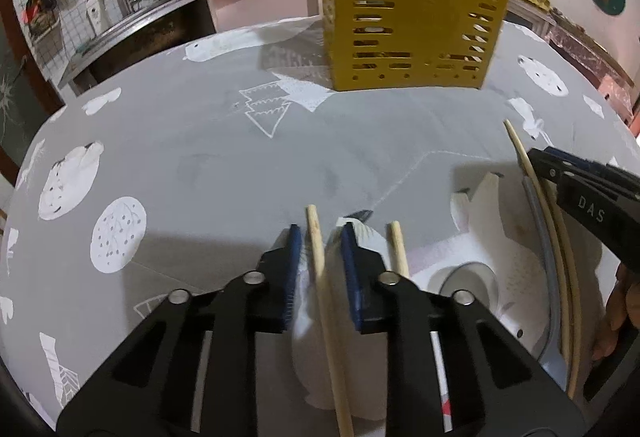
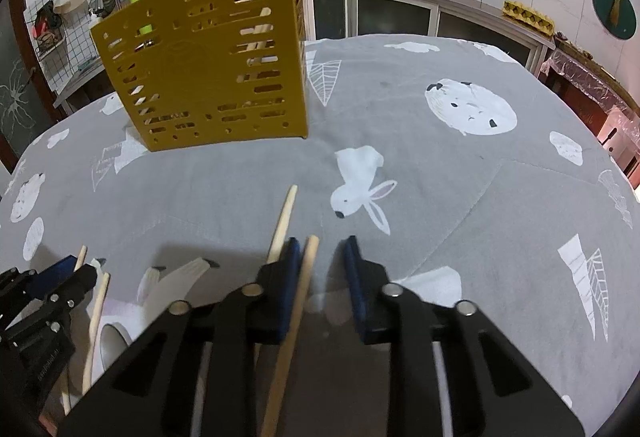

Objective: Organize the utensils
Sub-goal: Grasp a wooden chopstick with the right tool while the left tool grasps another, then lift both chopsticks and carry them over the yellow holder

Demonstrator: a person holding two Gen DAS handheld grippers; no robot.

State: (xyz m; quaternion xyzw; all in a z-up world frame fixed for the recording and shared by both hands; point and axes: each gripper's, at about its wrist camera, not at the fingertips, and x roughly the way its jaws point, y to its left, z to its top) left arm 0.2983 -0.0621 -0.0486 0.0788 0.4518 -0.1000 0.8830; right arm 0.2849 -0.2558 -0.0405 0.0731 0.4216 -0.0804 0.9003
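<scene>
A yellow slotted utensil holder [image 1: 412, 21] [image 2: 208, 65] stands upright at the far side of the table, with sticks visible through its slots. My left gripper [image 1: 322, 257] straddles a wooden chopstick [image 1: 320, 277]. Small gaps show on both sides, so the pads do not press it. A second chopstick [image 1: 398, 249] lies just right of the jaws. My right gripper [image 2: 324, 269] has a chopstick [image 2: 300, 297] resting against its left pad, with a clear gap to the right pad. Another chopstick [image 2: 284, 221] lies left of it.
A grey cloth with white prints [image 2: 440, 177] covers the table. A grey utensil handle [image 1: 540, 237] and more chopsticks [image 1: 568, 277] lie by the right gripper [image 1: 538, 163]. A white rounded object [image 1: 468, 281] sits between the grippers. Kitchen counters with pots stand behind.
</scene>
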